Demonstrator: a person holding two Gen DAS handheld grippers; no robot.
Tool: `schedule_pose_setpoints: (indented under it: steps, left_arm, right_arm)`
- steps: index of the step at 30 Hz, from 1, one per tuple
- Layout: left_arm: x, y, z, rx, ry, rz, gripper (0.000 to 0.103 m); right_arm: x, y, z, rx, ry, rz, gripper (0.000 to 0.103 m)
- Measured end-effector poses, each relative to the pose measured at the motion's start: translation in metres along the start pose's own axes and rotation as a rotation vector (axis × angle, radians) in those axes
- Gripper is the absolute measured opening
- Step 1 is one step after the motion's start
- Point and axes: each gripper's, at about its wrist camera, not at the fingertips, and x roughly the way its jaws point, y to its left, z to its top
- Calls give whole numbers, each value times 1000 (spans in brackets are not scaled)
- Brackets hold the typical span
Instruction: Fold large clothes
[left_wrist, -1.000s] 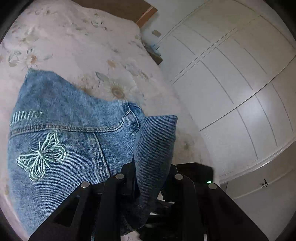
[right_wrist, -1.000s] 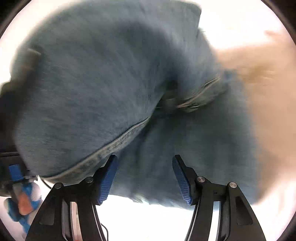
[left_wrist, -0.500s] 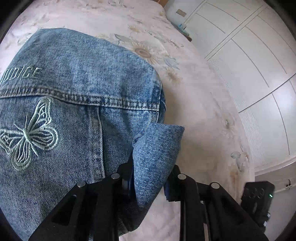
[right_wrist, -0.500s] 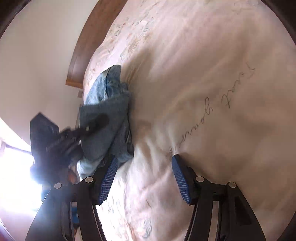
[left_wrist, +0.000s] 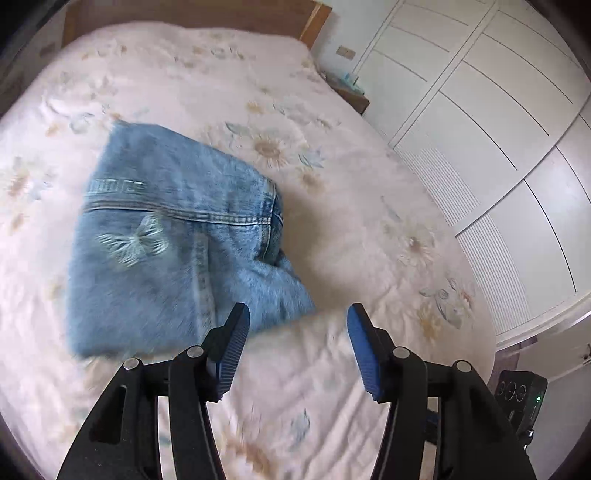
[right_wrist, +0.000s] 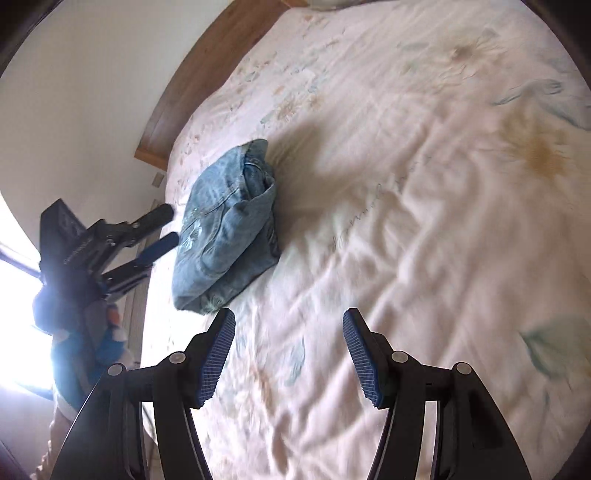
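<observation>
Folded blue denim jacket (left_wrist: 177, 236) with butterfly embroidery sitting on the floral cream bedspread (left_wrist: 369, 229) — probably done. Left gripper (left_wrist: 295, 347) opening, nothing inside; right gripper (right_wrist: 290, 354) parted, empty — clear of fabric.

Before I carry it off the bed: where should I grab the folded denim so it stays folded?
Probably the thick layered edge nearest the left gripper, whose jaws are opening with nothing between them. Come in low from that near side, pinching every layer of the folded denim. The loose flap lies on its right, so gripping only the top layer would likely unfold it.
</observation>
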Motion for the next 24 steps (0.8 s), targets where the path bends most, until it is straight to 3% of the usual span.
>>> schedule_pose_setpoints:
  steps: [3, 13, 20, 24]
  left_arm:
    - [-28, -11, -13, 17, -25, 30, 54]
    - [-144, -10, -106, 56, -114, 115, 55]
    - [-213, -12, -153, 67, -200, 144, 59]
    - [-233, -9, -169, 45, -243, 131, 61]
  right_arm:
    - [-27, 7, -11, -13, -21, -18, 63]
    - [-90, 54, -67, -101, -75, -30, 64]
    - [-132, 97, -101, -184, -122, -1, 64]
    - [-145, 116, -116, -233, -134, 5, 65]
